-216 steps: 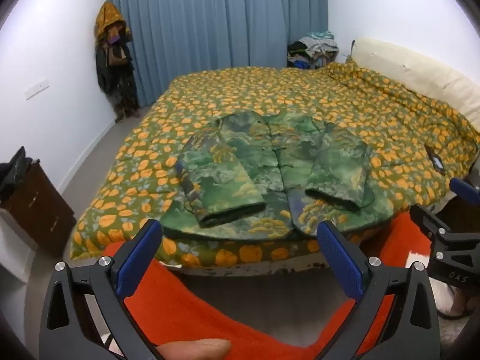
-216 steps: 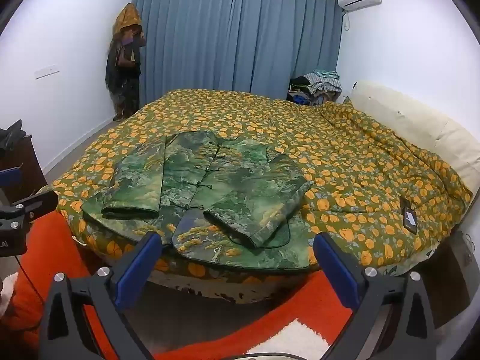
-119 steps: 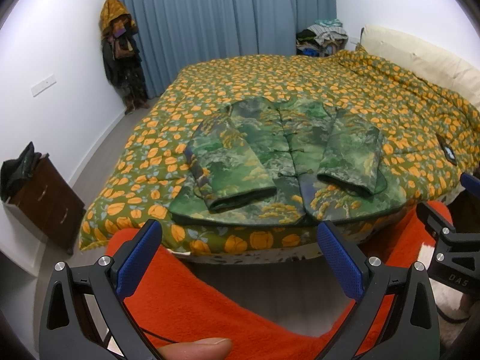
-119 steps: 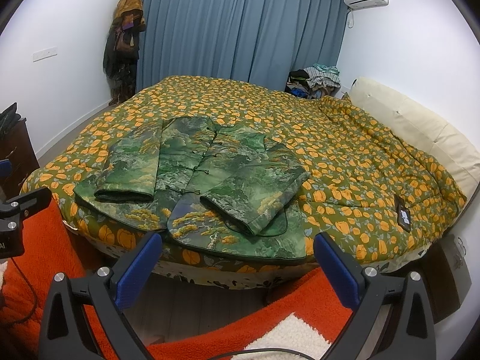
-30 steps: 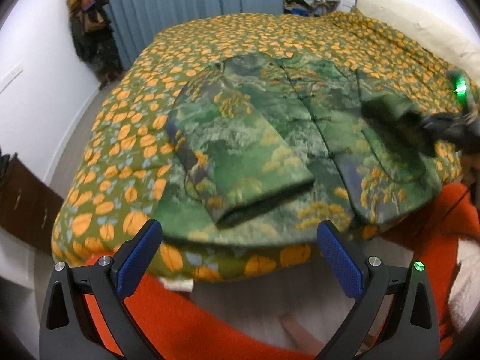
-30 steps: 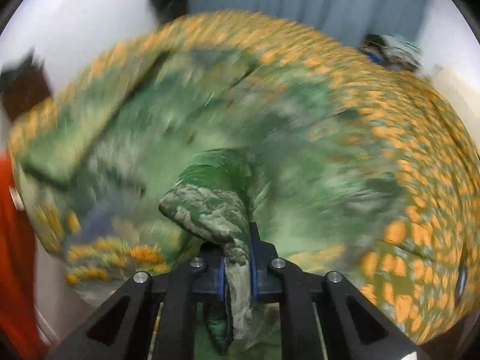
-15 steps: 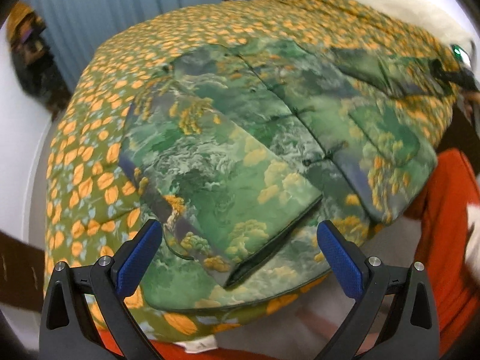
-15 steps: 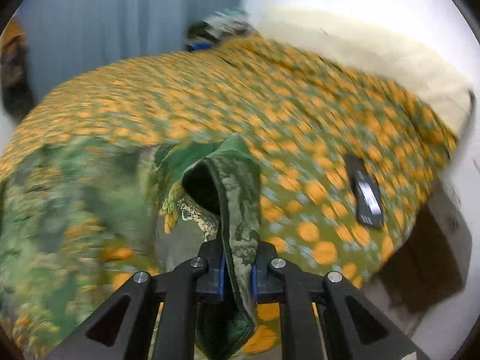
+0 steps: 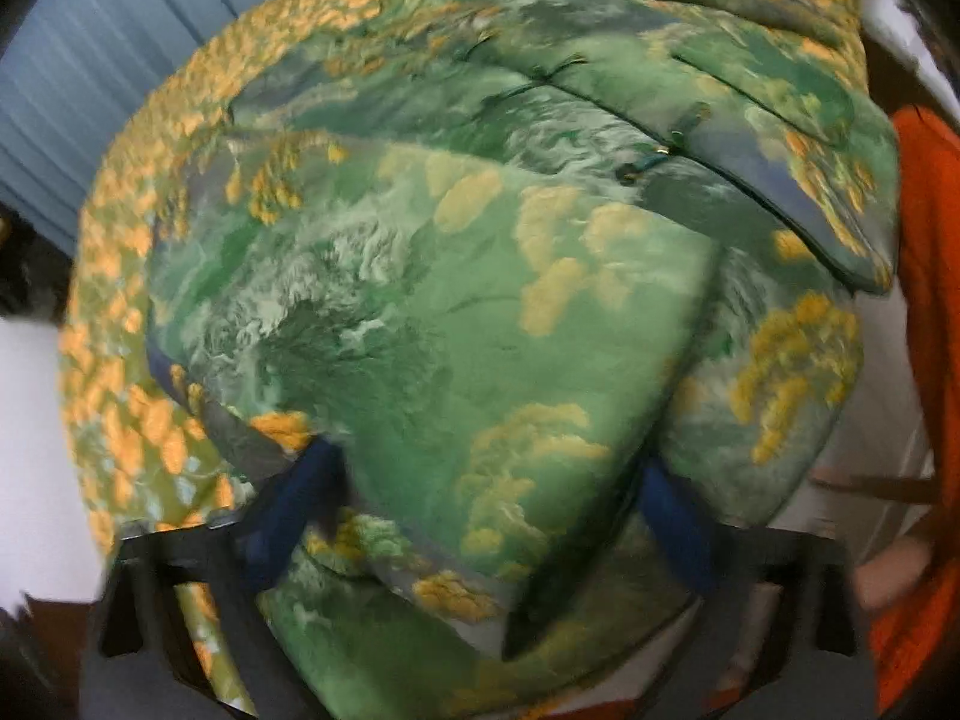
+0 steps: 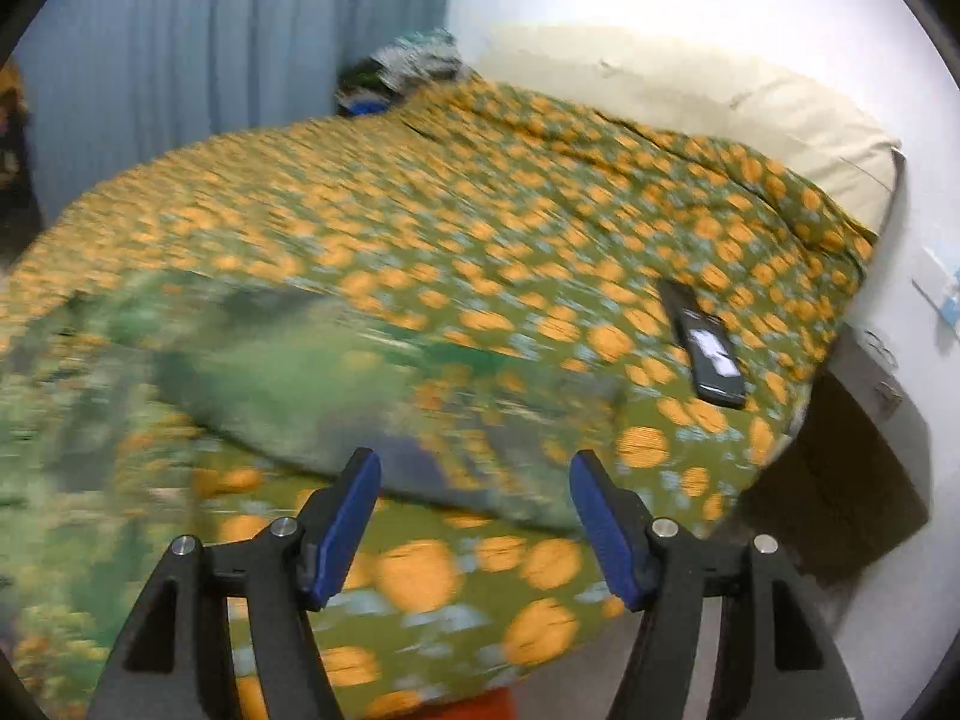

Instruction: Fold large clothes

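A large green patterned jacket [image 9: 540,192] lies spread on the bed. Its left sleeve [image 9: 456,348] is folded across the front. My left gripper [image 9: 486,516] is open, its blue pads on either side of that sleeve's cuff end, close over the cloth. In the right wrist view the jacket's right sleeve [image 10: 336,396] lies stretched out flat on the bedspread, blurred. My right gripper [image 10: 474,522] is open and empty just off the sleeve's end, near the bed's front edge.
The bed has an orange-dotted green bedspread [image 10: 480,210]. A black remote [image 10: 708,354] lies on it to the right of the sleeve. A cream headboard [image 10: 720,102] is at the back right. An orange rug [image 9: 930,360] lies beside the bed. Blue curtains [image 10: 210,30] hang behind.
My right gripper pulled the right sleeve outward, then opened and let it drop on the bedspread. My left gripper moved in low over the folded left sleeve.
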### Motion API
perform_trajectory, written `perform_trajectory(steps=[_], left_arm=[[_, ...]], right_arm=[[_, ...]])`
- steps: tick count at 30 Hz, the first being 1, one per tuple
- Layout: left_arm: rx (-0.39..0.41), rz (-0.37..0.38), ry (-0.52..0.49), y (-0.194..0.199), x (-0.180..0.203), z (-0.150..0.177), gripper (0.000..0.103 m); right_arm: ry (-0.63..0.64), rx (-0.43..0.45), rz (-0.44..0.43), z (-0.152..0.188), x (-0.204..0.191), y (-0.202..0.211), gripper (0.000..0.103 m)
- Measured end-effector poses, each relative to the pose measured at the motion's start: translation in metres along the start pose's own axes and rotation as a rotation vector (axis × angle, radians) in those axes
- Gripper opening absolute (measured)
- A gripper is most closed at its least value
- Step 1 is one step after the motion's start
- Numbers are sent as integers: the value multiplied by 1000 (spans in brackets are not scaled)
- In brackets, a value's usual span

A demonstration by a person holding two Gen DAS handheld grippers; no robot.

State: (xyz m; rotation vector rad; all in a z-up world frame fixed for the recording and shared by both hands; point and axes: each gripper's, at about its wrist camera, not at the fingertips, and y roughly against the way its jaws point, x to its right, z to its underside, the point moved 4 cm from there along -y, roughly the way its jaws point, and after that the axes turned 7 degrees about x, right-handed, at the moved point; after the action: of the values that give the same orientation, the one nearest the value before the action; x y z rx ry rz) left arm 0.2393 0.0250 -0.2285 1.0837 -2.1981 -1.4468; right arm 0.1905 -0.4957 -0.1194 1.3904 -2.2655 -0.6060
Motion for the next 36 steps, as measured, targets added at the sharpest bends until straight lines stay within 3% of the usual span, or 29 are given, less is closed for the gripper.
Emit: perform_trajectory(steps=[1,2,3,7,10,13,18,20,22,25,27,28,29,32,34,36], left_arm=[[10,69,60,4,-9,-1,59],[23,120,102,10,-14,-3,28],[41,162,147,18,-22,-5,12],[186,143,315,74,-76,-16,10],[316,62,506,121,-148,-12,10],[386,-75,736,151,-234,17,10],[363,-323,1065,157,-326,93,15],[325,-415,1171,152,-339,126,30],[284,-483,1249,151,-337,154,32],[234,-428,1281,140,-308,170,36],[214,-330,1243,132,-277,163,52],[195,-249,1197,124,-253,153,66],[179,-171,1151,115,-237,141,72],[100,38,972,78,-166,96,75],[27,119,877,47,-127,72,75],[-31,147,812,21,-105,54,75]], right_arm=[[12,17,-30,0,-11,9,67],[35,37,-69,1,-29,22,67],[50,48,-95,2,-39,29,67],[131,75,-225,15,-98,59,67],[162,76,-304,25,-133,74,67],[168,60,-368,34,-156,81,67],[196,51,-399,45,-173,90,67],[205,46,-393,49,-172,92,67],[204,33,-384,51,-165,91,67],[191,-14,-351,56,-151,80,67],[180,-86,-334,62,-139,62,72],[174,-120,-330,66,-133,53,73],[170,-167,-327,70,-127,41,73],[166,-288,-319,86,-112,5,73],[169,-360,-315,96,-109,-17,73],[148,-408,-342,102,-110,-40,73]])
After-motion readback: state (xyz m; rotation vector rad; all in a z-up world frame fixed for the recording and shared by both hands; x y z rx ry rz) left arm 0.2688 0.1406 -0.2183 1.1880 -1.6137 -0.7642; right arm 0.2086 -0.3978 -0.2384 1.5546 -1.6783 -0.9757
